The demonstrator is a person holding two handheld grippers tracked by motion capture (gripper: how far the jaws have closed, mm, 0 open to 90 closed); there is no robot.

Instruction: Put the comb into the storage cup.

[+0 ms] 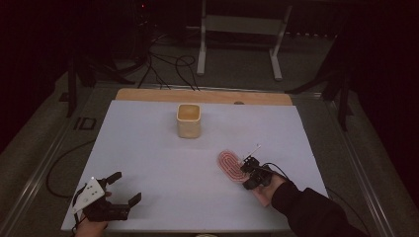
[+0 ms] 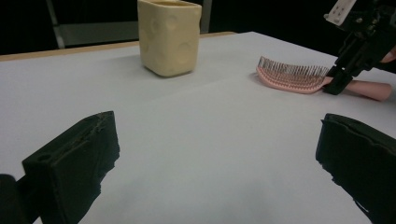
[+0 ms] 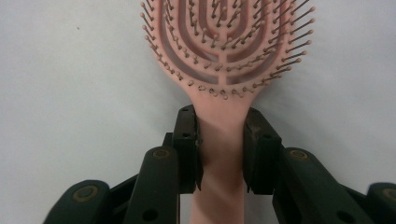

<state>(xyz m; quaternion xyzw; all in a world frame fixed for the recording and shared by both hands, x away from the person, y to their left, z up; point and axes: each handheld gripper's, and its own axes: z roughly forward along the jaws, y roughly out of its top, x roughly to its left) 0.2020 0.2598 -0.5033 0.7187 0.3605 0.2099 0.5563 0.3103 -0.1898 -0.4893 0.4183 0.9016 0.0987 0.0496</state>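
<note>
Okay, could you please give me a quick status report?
Right gripper shut on pink hairbrush handle. Left gripper open, idle. Brush flat on table. Yellow cup well clear.

A dim lab or recording studio, set up around one work table.

The white-covered table with a bare wooden far edge stands on grey carpet, black cables snaking across the floor behind it. Farther off are the legs of a pale metal frame, dark stands at left and right, and unlit blackness all around with one small red light.
</note>
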